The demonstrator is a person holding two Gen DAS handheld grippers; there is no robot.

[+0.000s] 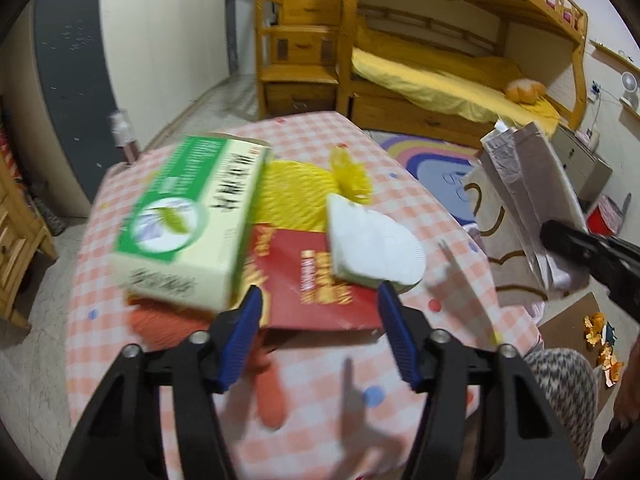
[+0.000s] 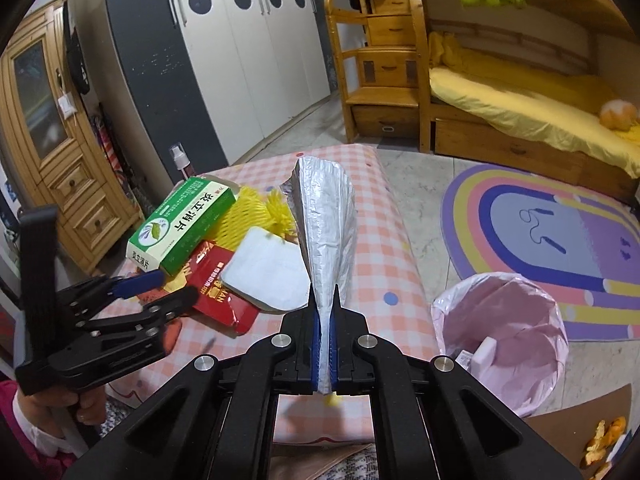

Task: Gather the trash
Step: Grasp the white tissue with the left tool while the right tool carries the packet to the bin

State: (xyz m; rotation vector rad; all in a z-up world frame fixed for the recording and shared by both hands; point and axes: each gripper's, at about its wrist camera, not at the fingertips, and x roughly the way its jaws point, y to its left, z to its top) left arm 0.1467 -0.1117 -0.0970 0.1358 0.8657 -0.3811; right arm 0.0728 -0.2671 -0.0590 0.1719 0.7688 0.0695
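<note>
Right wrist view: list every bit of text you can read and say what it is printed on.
"炎立消片" in large black characters on the top face of the green and white box.
"炎立消片" again, smaller, on that box's end face.
"MAN" in gold on the red packet; its other gold lettering is too small to read.
The silver foil wrapper, held in the right gripper, shows no text.

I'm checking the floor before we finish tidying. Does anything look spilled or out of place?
Yes: orange peel scraps lie scattered on the floor beside the pink-lined trash bin, not inside it. The right gripper holds a silver wrapper.
</note>
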